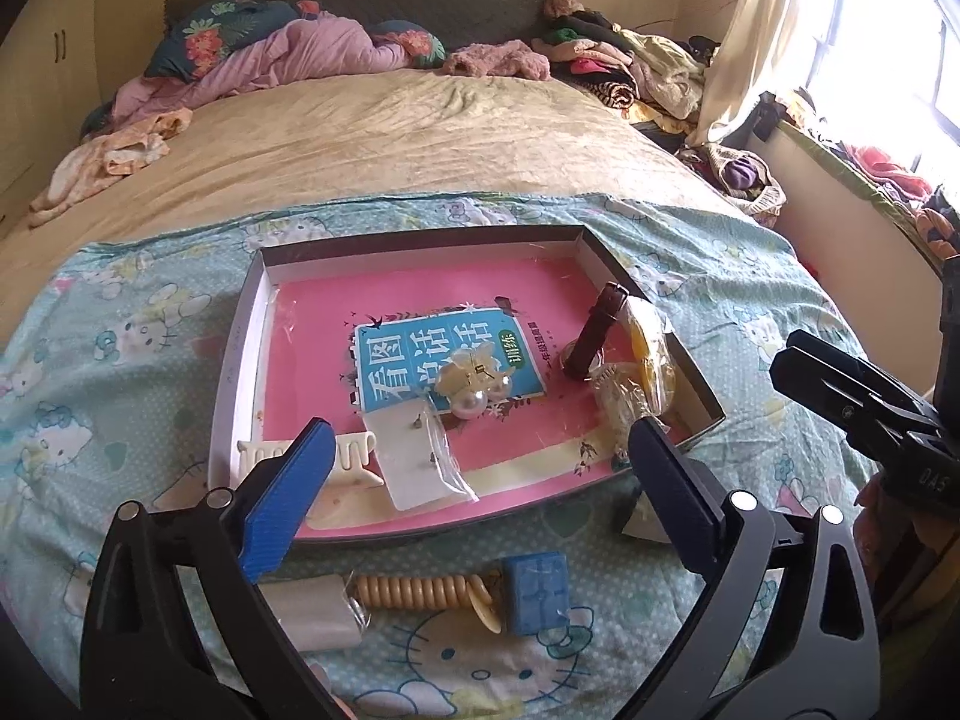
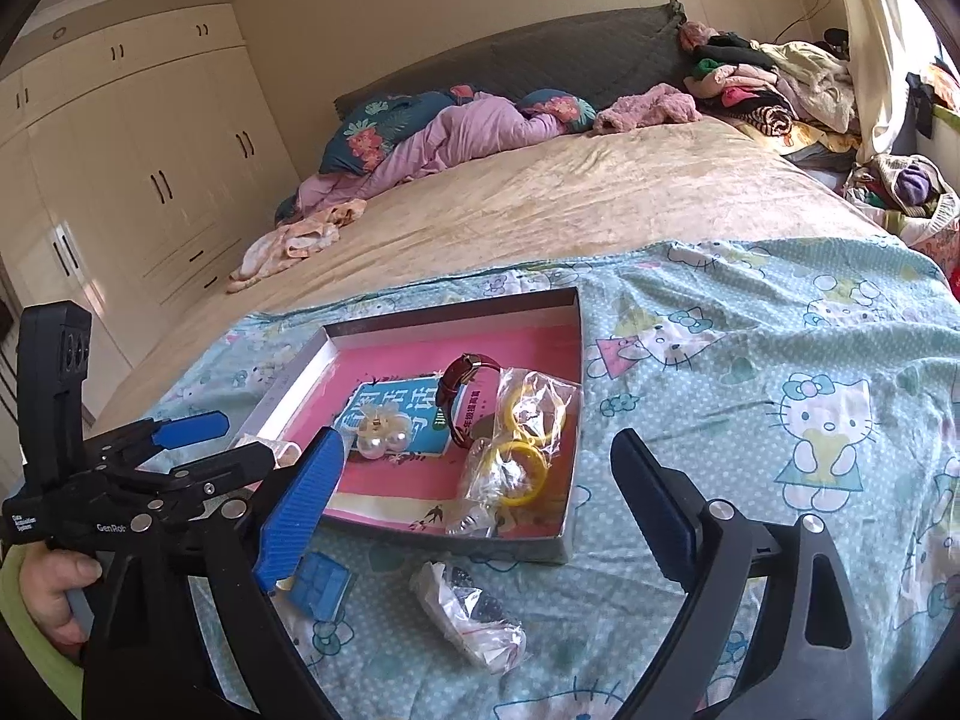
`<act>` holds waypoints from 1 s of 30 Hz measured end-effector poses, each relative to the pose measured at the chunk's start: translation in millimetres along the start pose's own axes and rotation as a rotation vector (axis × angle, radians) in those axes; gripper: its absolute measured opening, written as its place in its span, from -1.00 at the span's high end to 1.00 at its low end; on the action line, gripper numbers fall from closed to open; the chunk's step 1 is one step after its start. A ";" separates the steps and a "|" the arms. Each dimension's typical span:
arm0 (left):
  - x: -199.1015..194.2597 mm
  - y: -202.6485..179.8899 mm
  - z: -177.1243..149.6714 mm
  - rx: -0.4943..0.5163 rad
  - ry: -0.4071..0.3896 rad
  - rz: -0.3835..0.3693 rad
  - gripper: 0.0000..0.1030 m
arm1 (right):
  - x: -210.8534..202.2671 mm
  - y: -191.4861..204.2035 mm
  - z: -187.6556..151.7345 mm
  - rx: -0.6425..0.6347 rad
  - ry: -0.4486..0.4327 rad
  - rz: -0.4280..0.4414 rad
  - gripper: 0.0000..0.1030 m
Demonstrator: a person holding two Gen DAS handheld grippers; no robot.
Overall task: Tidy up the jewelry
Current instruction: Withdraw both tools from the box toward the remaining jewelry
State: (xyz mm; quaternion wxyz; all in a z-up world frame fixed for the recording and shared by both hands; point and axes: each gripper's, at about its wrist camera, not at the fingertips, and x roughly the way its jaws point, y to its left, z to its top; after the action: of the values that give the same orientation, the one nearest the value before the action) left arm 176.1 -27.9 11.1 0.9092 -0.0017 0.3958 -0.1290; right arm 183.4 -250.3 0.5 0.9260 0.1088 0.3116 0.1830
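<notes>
While the box (image 1: 240, 324) on the bed already holds pearl earrings (image 1: 474, 390), a watch (image 1: 594, 330), bagged yellow rings (image 2: 522, 450), an earring card (image 1: 420, 456) and a white clip (image 1: 354, 456), more remains outside: a coil tie (image 1: 414, 591), a blue case (image 1: 534, 591), a crumpled bag (image 2: 468, 612). Roughly halfway, I judge. Left claw (image 1: 474, 504) and right claw (image 2: 480, 510) both gape, empty.

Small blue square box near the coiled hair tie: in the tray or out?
Out. The small blue square box lies on the cartoon-print sheet, in front of the shallow tray.
</notes>
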 end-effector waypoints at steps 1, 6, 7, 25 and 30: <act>-2.4 0.1 -0.5 0.001 -0.002 0.003 -0.78 | -2.2 1.9 0.0 -0.003 -0.002 0.000 -0.74; -17.5 5.4 -4.9 -0.011 -0.020 0.013 -0.78 | -12.4 10.8 -0.1 -0.018 -0.011 0.005 -0.75; -21.0 7.2 -6.1 -0.014 -0.025 0.014 -0.78 | -14.4 12.9 -0.1 -0.022 -0.012 0.007 -0.75; -72.8 47.1 -27.1 -0.105 -0.089 0.067 -0.78 | -40.9 52.0 -1.8 -0.092 -0.038 0.044 -0.75; -81.9 51.9 -34.8 -0.114 -0.098 0.078 -0.78 | -44.8 63.8 -4.0 -0.113 -0.038 0.057 -0.75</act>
State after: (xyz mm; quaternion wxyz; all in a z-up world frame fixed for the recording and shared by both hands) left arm 109.7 45.1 40.7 0.9303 -0.0441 0.3572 -0.0704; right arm 130.5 -210.1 41.6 0.9308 0.0686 0.2800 0.2246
